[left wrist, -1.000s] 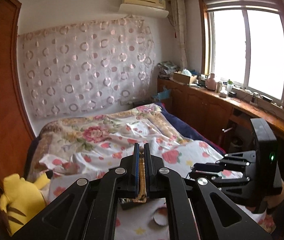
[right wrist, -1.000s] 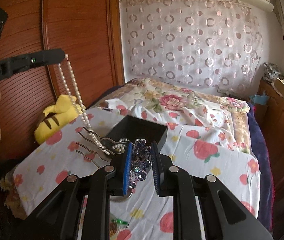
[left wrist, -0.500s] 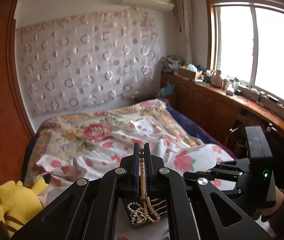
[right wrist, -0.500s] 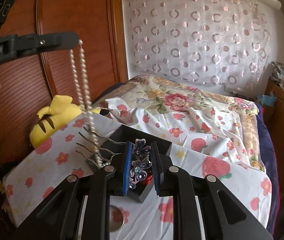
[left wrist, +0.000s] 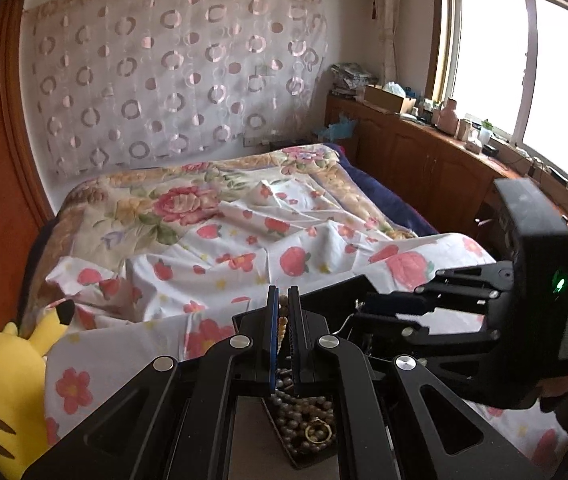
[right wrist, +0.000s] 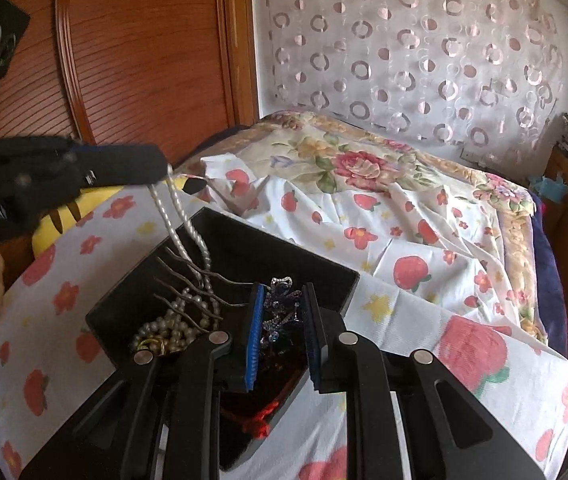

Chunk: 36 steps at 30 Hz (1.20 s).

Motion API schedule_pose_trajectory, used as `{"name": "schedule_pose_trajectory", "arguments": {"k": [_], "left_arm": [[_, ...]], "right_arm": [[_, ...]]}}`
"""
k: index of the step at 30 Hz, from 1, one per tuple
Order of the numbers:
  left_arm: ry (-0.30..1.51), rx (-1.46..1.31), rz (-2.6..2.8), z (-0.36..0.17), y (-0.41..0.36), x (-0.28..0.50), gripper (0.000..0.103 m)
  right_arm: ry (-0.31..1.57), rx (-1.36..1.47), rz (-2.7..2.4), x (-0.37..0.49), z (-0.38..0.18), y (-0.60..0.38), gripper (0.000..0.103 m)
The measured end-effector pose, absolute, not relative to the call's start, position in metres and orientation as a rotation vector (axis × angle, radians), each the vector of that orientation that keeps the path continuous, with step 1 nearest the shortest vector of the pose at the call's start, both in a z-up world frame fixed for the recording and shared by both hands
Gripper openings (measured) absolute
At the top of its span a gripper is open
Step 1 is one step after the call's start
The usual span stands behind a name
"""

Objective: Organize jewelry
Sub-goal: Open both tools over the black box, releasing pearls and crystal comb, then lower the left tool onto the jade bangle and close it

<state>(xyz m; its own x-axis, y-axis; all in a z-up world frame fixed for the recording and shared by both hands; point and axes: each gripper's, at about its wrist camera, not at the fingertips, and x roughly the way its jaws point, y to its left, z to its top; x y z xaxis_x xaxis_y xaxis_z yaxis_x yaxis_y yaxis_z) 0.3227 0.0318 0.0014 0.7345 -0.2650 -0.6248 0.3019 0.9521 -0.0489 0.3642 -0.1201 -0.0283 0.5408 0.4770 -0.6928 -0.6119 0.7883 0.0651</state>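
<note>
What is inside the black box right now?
Inside the black box: coiled pearl necklace, gold ring, something red. The right gripper and its rhinestone hair comb cover the middle.

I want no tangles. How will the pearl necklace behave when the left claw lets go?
The pearl necklace hangs limp from the left claw, so probably floppy. Its lower end already piles in the black box, so it may snag the hair comb.
</note>
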Motion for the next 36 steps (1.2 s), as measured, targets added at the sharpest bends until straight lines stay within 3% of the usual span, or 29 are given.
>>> {"name": "schedule_pose_trajectory", "arguments": {"k": [12,17,22,24,36], "left_arm": [[0.667,0.066,-0.275,-0.008,0.034,0.317,0.006],[0.653,0.07,-0.248,-0.01,0.035,0.293,0.033],[0.634,0.047,-0.224,-0.014,0.037,0.257,0.075],[0.632,0.031,-0.216,-0.019,0.039,0.235,0.082],[0.724,-0.03,-0.266,-0.062,0.024,0.144,0.082]], "right_arm": [[0.725,-0.154,0.642,0.349,-0.009,-0.139,0.023],[0.704,-0.129,0.638,0.309,-0.001,-0.16,0.023],[0.702,-0.131,0.63,0.26,-0.001,-0.179,0.023],[0.709,-0.14,0.62,0.239,-0.005,-0.186,0.023],[0.801,-0.103,0.605,0.164,-0.048,-0.215,0.023]]}}
